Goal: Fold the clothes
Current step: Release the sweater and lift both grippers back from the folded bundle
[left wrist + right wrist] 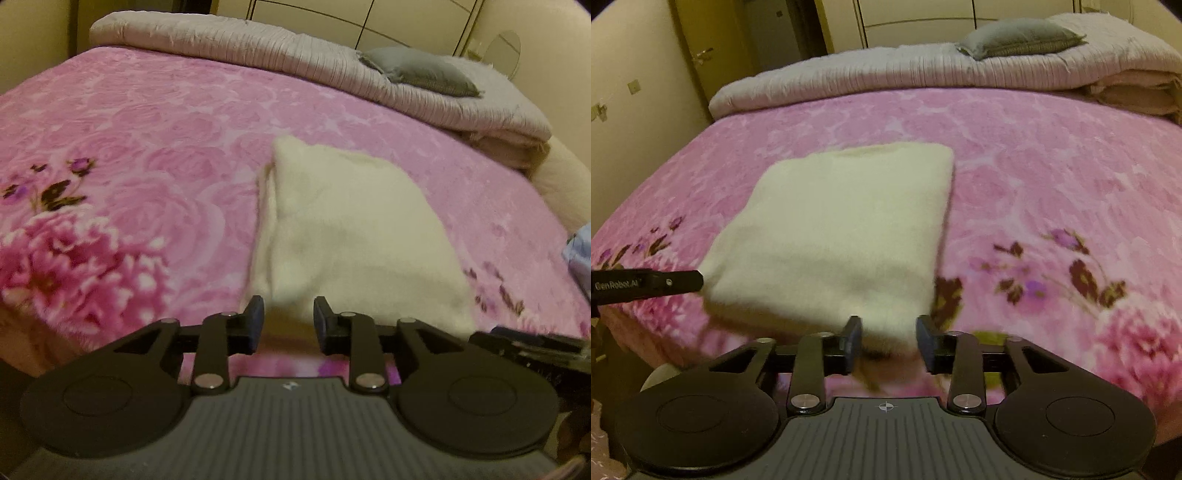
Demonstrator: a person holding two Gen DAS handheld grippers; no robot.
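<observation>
Pink rose-patterned bedspread (177, 122) fills most of both views, with a rolled grey quilt (258, 44) along the top edge and a small grey pillow (417, 70) resting on it at upper right. On the spread lies the cream garment (842, 229), folded into a thick rectangle at centre frame. Each view's lower middle shows its own tool: the left gripper (289, 317) and the right gripper (888, 341) both have their jaws spread apart, empty, at the garment's near edge, which looks blurred. Whether the pads touch the cloth cannot be told.
</observation>
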